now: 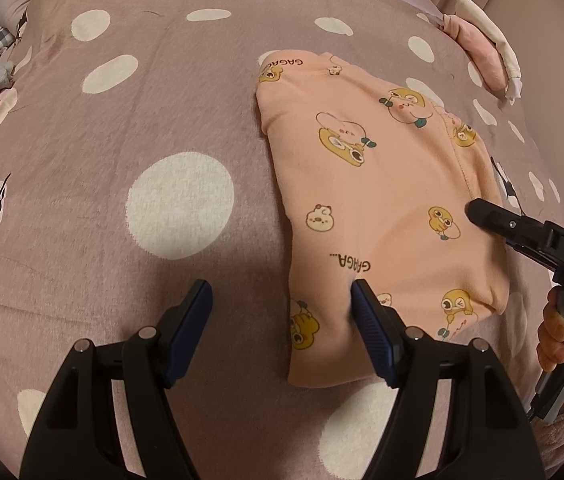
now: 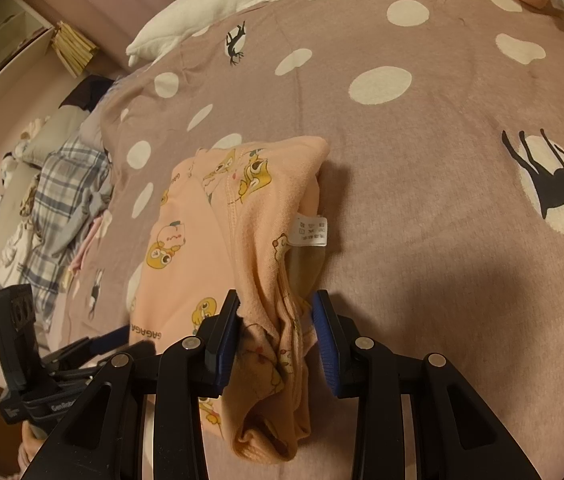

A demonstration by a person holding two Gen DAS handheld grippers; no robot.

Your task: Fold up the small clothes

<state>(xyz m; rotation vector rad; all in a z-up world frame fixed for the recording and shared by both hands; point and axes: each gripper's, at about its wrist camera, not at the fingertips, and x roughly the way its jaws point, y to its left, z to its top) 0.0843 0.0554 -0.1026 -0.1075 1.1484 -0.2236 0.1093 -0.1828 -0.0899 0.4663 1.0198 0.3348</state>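
Note:
A small peach garment with yellow cartoon prints lies folded on the mauve polka-dot bedspread. My left gripper is open; its right finger rests on the garment's near left edge, its left finger over bare bedspread. My right gripper is partly closed around a bunched fold of the garment, with a white care label showing beyond it. In the left wrist view the right gripper lies on the garment's right side. The left gripper shows at lower left in the right wrist view.
A pink and white folded item lies at the far right bed edge. Plaid and other clothes are piled at the left side. A white pillow lies at the far end, with shelves beyond.

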